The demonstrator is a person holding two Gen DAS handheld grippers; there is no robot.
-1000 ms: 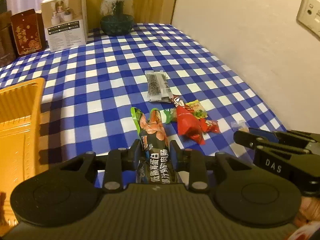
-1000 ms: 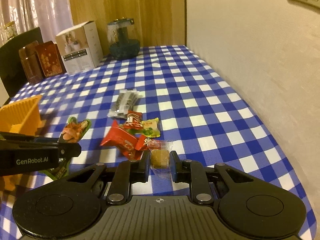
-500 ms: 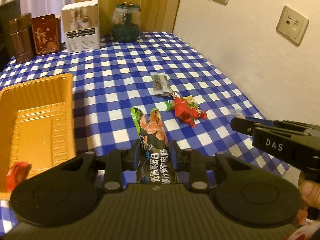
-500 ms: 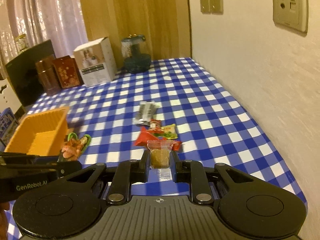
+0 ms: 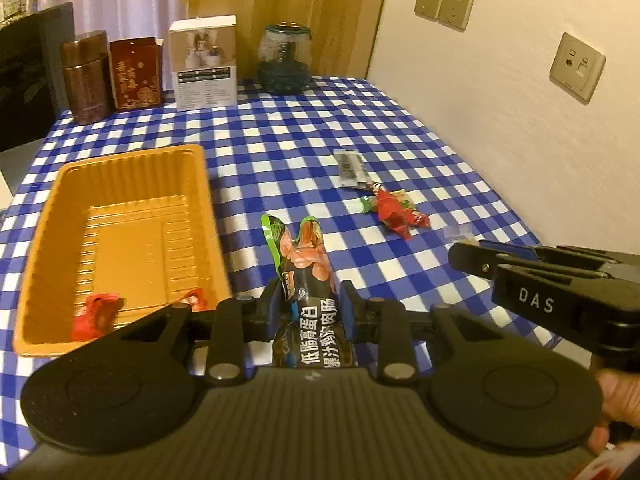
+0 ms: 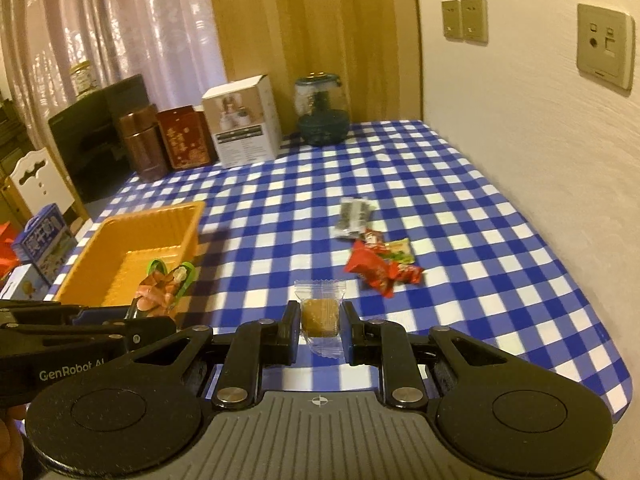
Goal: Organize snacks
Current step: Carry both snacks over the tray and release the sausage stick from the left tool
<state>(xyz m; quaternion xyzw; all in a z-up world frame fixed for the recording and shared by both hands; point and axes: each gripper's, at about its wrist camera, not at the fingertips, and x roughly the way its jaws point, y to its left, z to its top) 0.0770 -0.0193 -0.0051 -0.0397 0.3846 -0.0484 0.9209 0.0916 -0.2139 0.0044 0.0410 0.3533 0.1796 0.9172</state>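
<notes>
Far left on the worktop (image 5: 280, 136): orange tray (image 5: 44, 248), two red-wrapped snacks (image 5: 96, 314) already lying at its near end.

Left claw (image 5: 308, 308) clamped on the dark sausage pouch (image 5: 308, 276), pinched around mid-length, green-edged top sticking out ahead, clear of the cloth and just right of the tray's near corner. Glossy film, soft filling: light, slippery, bends either side of the pinch. Mid-body hold looks right; a grip at the top seal would let it swing.

Right claw (image 6: 320, 324) closed on a small brown cake in a clear wrapper (image 6: 320, 314), pads on the cake's two sides, crimped wrapper ends free above and below. Light, crumbly by the look of it, so gentle squeeze only; film alone would slip.

Right of that, left on the cloth, well apart from the tray: dark sachet (image 6: 352, 218), red packet (image 6: 372, 268) and yellow-green packet (image 6: 400, 250) in a loose overlapping pile. Possibly a further small red one in there, too blurred to count. All flat foil, thin; edge pinch needed.
</notes>
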